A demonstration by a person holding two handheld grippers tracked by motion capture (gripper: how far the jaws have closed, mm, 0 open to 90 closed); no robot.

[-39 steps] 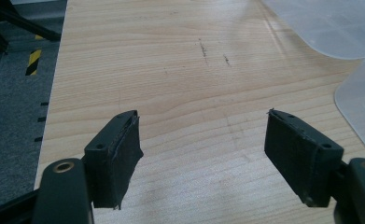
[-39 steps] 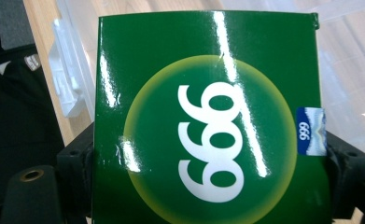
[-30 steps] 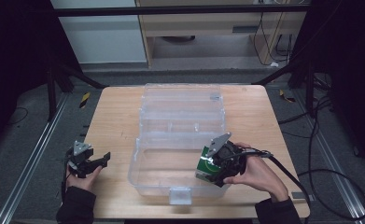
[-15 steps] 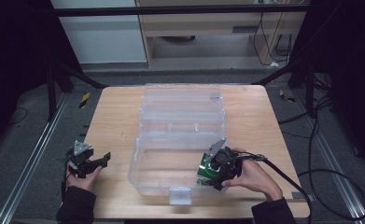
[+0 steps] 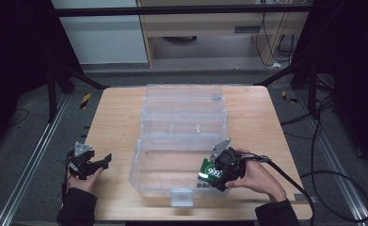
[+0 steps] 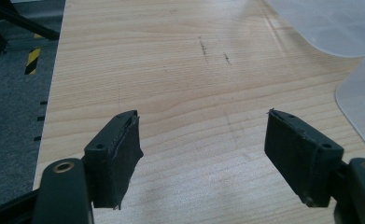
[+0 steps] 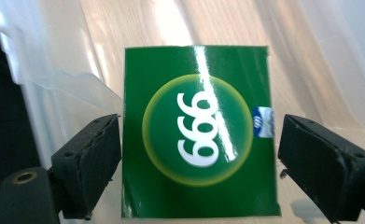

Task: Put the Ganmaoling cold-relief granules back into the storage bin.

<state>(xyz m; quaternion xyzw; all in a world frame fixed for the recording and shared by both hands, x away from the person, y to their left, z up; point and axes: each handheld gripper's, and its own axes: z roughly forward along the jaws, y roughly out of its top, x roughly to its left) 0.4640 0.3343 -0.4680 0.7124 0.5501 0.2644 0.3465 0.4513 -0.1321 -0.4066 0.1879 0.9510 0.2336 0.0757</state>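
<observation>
While spread wide, right claw [image 7: 199, 154] flanking green packet [image 7: 196, 135]

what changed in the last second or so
The right gripper moved toward the person with the green box, down at the clear bin's near right corner; its jaws now stand slightly apart from the box. The left gripper stayed open on the table.

Lab: framed test table [image 5: 120, 117], cables [image 5: 332, 179]

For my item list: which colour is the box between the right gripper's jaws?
Green box, white "999" in a yellow-green ring; clearest in the right gripper view.
</observation>
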